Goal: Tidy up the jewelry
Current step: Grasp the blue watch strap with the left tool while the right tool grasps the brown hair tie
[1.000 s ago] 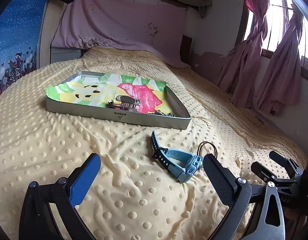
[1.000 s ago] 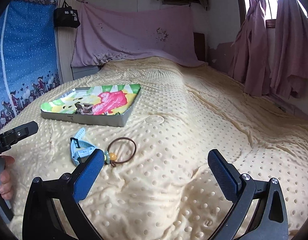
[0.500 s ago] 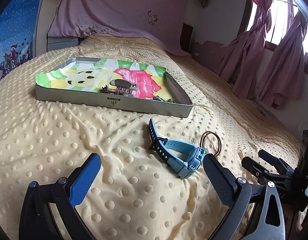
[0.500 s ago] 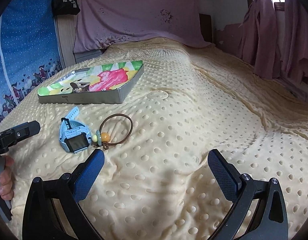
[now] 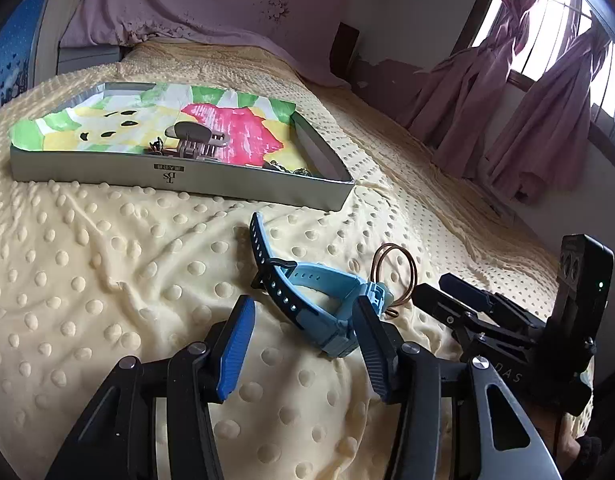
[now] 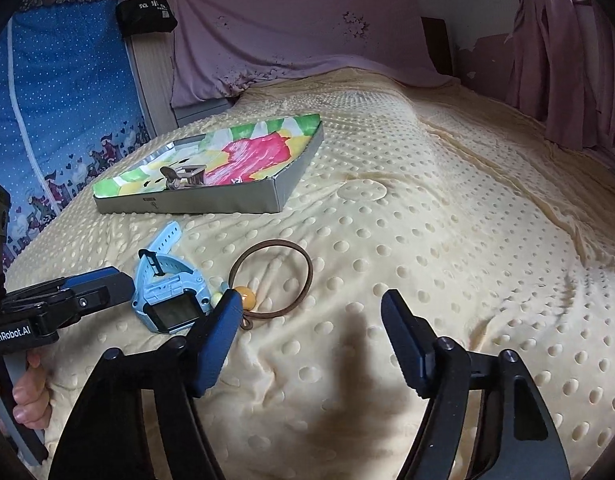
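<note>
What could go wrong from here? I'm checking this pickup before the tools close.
1. The blue watch sits off to the right side of the left tool's open gap, so closing may clip only its case and let it slip.
2. The brown hair tie lies against the watch and could be dragged along.
3. The right tool is close beside it; the two tools might bump.

A matt, dimpled cloth blanket (image 6: pixel 427 240) carries a smooth plastic watch (image 5: pixel 327 300) and a grey metal-looking tray (image 5: pixel 179 178).

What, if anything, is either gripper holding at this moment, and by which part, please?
Nothing is held. The left gripper is open around the blue watch; the right gripper is open over the blanket.
</note>
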`<act>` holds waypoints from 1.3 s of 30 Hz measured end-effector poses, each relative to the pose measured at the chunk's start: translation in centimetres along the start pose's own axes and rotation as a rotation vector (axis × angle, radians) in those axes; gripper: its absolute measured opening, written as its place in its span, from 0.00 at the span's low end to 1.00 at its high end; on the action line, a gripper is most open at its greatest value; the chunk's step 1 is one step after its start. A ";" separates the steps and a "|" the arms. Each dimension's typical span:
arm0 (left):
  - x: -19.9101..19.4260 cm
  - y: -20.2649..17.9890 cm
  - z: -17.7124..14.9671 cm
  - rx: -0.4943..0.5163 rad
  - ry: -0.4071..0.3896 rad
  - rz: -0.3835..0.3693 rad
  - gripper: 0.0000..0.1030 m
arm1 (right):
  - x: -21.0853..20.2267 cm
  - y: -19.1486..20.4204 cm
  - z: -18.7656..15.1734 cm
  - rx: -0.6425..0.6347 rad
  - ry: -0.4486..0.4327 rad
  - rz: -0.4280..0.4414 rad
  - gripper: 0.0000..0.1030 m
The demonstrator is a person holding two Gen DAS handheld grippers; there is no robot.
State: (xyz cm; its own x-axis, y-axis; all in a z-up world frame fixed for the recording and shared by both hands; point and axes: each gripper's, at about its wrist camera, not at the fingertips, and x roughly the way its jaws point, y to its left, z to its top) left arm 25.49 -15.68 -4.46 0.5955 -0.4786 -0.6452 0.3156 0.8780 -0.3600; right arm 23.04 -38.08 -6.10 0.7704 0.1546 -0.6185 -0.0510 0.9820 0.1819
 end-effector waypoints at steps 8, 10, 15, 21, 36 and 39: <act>1.4 2.2 -0.1 -0.132 0.044 -0.134 0.42 | 1.4 0.6 0.0 0.010 0.026 0.032 0.46; 1.7 2.6 -0.1 -0.162 0.046 -0.163 0.42 | 1.5 0.5 -0.1 0.012 0.030 0.032 0.46; 2.1 3.0 -0.2 -0.188 0.049 -0.210 0.30 | 1.6 -0.1 -0.1 0.041 0.034 0.036 0.38; 2.5 3.1 -0.1 -0.193 0.056 -0.243 0.27 | 2.1 -0.2 -0.2 0.053 0.042 0.049 0.30; 3.0 3.2 0.0 -0.199 0.063 -0.274 0.15 | 4.2 -0.3 -0.2 0.106 0.079 0.060 0.16; 2.9 3.0 -0.1 -0.187 0.056 -0.272 0.13 | 4.5 -0.4 -0.3 0.110 0.086 0.058 0.08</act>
State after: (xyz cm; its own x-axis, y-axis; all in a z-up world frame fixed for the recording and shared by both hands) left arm 28.09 -14.45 -7.43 0.4649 -0.6993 -0.5431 0.3130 0.7036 -0.6380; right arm 26.33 -37.69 -9.22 0.7105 0.2238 -0.6671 -0.0200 0.9541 0.2988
